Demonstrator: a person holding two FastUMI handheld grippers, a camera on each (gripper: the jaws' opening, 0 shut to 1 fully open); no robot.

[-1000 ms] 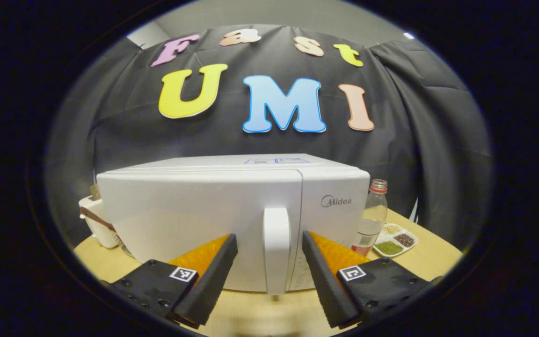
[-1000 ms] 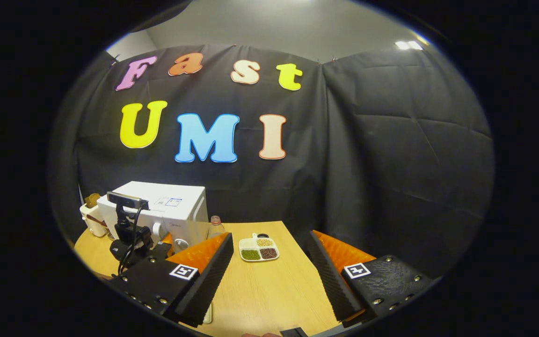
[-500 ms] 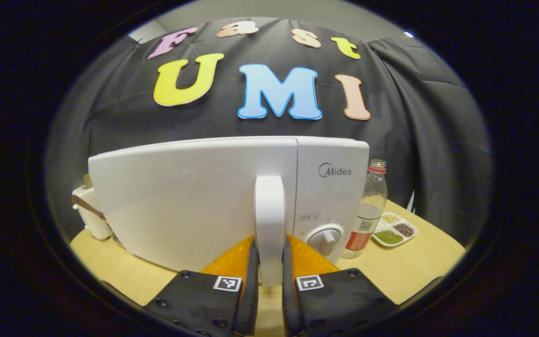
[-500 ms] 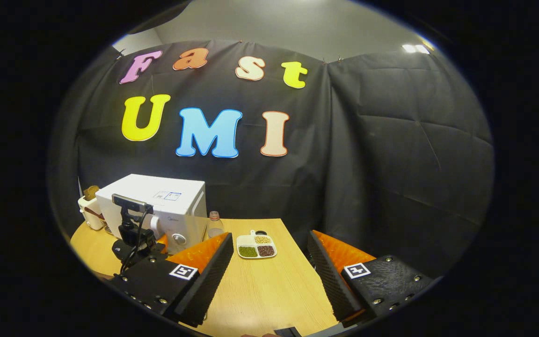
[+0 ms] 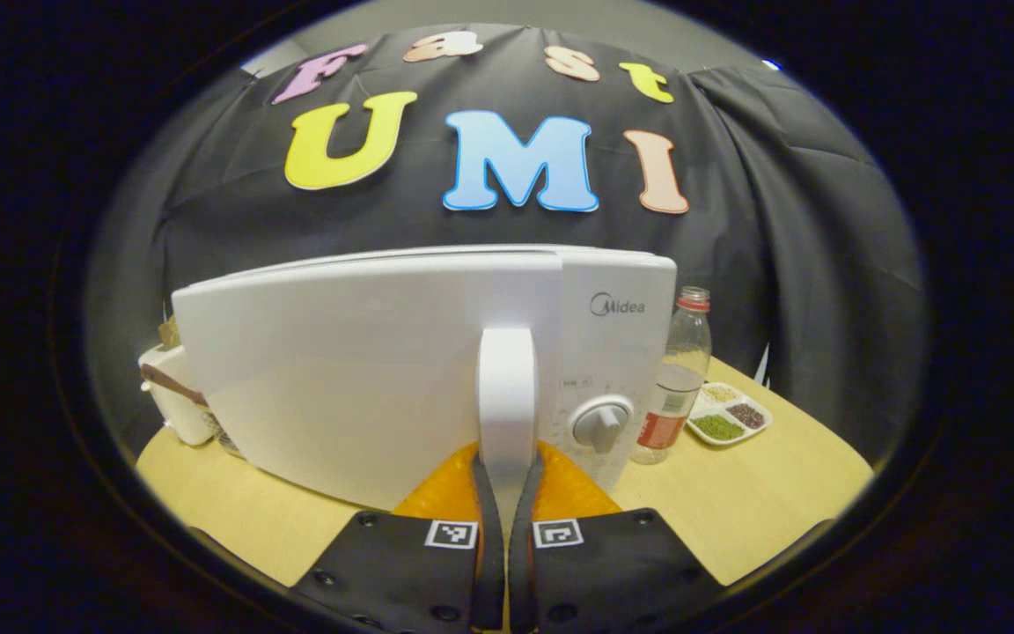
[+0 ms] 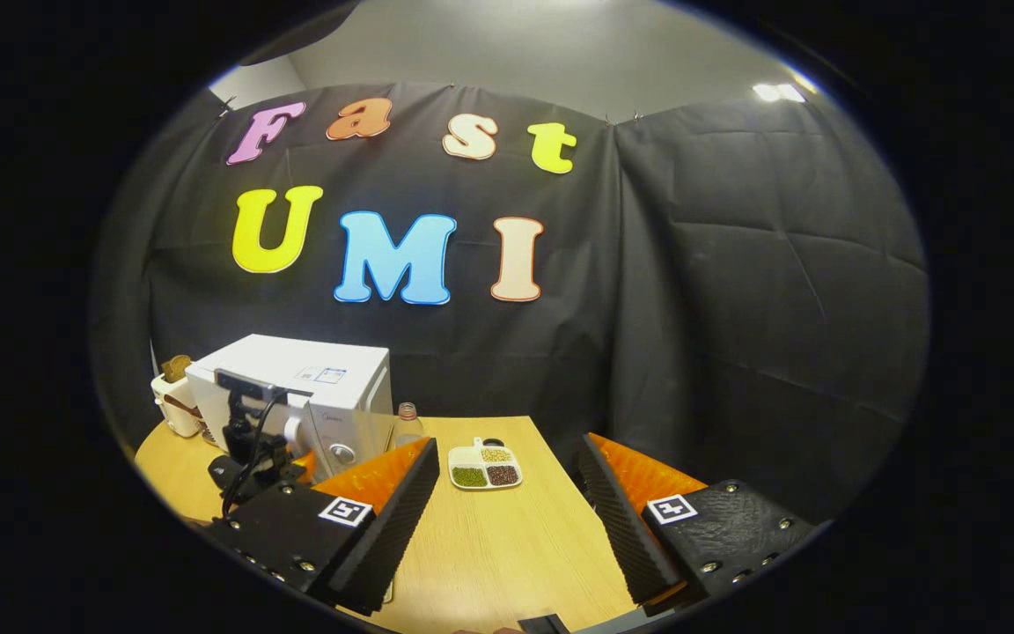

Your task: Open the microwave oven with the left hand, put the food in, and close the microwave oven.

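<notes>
The white microwave [image 5: 366,370] stands close in front of me in the left gripper view. My left gripper [image 5: 507,458] is shut on its vertical door handle [image 5: 505,387], a finger on each side. The door's handle edge sits slightly forward of the control panel [image 5: 617,352], so the door looks a little ajar. A white divided plate of beans and grains [image 5: 727,418] lies on the table right of the microwave. In the right gripper view, my right gripper [image 6: 507,445] hangs open above the wooden table, holding nothing, with the plate [image 6: 485,467] beyond it and the microwave [image 6: 313,387] far left.
A clear bottle with a red label [image 5: 670,387] stands between the microwave and the plate. A white appliance [image 5: 172,401] sits left of the microwave. The round wooden table [image 6: 507,555] has bare surface under my right gripper. Black cloth walls stand close behind.
My left gripper went from open around the handle to shut on it, and the door edge has come slightly outward. The right gripper has barely moved.
</notes>
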